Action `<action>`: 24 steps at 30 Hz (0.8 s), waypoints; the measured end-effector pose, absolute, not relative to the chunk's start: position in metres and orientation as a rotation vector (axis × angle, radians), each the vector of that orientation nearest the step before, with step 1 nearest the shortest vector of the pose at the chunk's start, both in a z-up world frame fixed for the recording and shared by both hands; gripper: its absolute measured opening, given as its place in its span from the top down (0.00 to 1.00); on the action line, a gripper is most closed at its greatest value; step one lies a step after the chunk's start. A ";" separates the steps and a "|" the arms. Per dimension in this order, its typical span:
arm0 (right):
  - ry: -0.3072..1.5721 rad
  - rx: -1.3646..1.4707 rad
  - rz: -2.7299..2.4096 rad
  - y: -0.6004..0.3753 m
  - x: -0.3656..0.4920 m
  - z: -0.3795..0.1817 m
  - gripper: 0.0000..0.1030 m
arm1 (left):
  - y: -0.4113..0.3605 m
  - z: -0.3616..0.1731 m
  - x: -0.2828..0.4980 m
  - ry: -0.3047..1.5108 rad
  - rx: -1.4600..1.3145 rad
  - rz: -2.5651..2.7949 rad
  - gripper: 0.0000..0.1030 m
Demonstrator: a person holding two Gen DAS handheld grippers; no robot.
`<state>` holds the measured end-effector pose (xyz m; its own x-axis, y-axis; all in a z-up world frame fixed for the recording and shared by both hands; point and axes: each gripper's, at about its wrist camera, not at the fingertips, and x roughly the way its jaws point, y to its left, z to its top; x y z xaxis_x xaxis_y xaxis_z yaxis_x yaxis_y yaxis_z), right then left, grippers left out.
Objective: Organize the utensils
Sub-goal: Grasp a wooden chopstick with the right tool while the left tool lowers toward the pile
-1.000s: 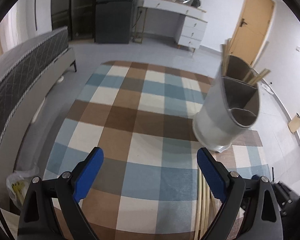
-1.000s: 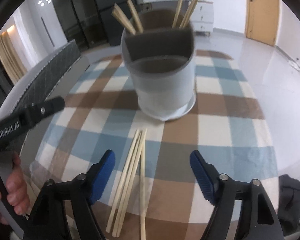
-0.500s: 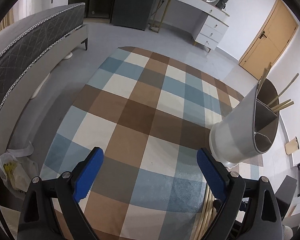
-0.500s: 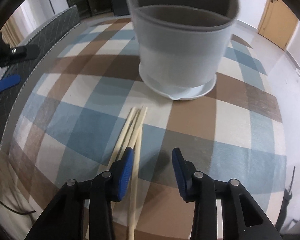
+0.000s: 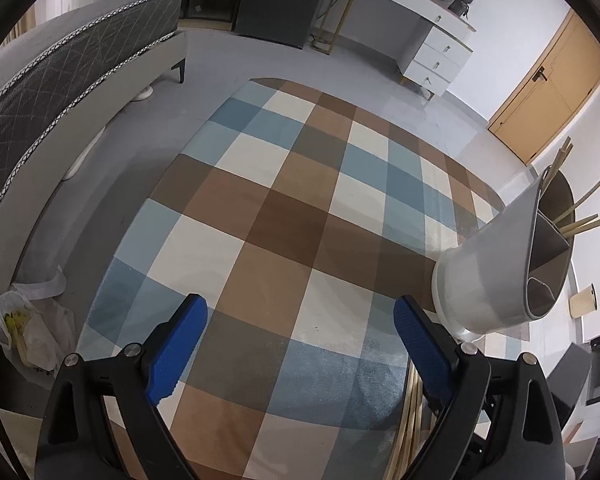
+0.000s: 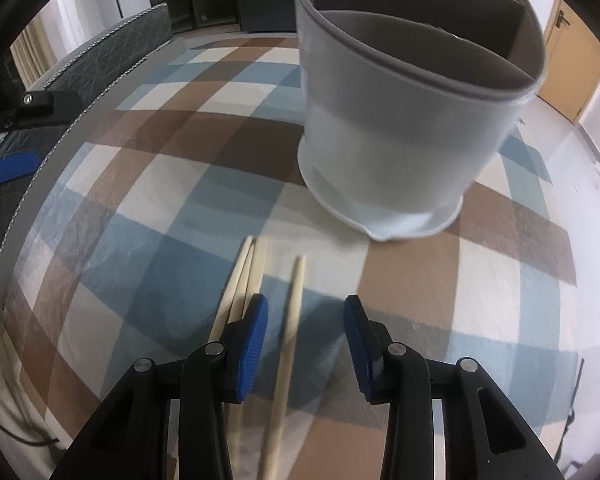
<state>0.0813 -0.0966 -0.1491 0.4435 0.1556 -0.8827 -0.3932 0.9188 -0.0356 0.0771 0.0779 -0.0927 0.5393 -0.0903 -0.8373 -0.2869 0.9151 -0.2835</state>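
A grey divided utensil holder (image 6: 400, 120) stands on the checked tablecloth (image 6: 140, 220), with several wooden chopsticks (image 5: 580, 224) poking out of its far compartment. More chopsticks (image 6: 240, 280) lie bundled on the cloth in front of it. A single chopstick (image 6: 292, 320) lies apart, between the jaws of my right gripper (image 6: 306, 340), which are closing; neither pad touches it. My left gripper (image 5: 298, 344) hovers wide open over bare cloth, left of the holder (image 5: 492, 272). The loose chopsticks (image 5: 410, 420) show beside its right finger.
A grey quilted bed (image 5: 60, 80) runs along the left. A plastic bag (image 5: 24, 332) sits on the floor by the table's edge. A white dresser (image 5: 428, 40) and a wooden door (image 5: 548, 92) stand at the back.
The right gripper's jaws have narrowed and it has dropped closer to the cloth; one chopstick now lies between them, apart from the bundle. The left gripper has drifted left, staying open.
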 end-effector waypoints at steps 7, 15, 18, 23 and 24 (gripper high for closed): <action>1.047 -0.200 0.385 -0.095 0.089 -0.145 0.96 | 0.078 -0.092 0.076 1.020 -0.376 0.148 0.11; 0.968 -0.013 0.380 -0.132 0.085 -0.111 0.96 | 0.055 -0.105 0.070 1.100 -0.316 0.072 0.11; 0.957 0.102 0.369 -0.157 0.083 -0.103 0.96 | 0.040 -0.116 0.065 1.154 -0.271 0.048 0.11; 0.928 0.284 0.348 -0.196 0.076 -0.092 0.96 | 0.007 -0.132 0.052 1.245 -0.214 -0.042 0.11; 0.921 0.321 0.344 -0.204 0.074 -0.091 0.96 | 0.002 -0.133 0.049 1.246 -0.198 -0.051 0.11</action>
<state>0.0745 -0.2038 -0.0906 0.5585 0.4209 -0.7147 -0.1505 0.8988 0.4117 0.0489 0.0016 -0.1327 0.3200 -0.1465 -0.9360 -0.0695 0.9817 -0.1774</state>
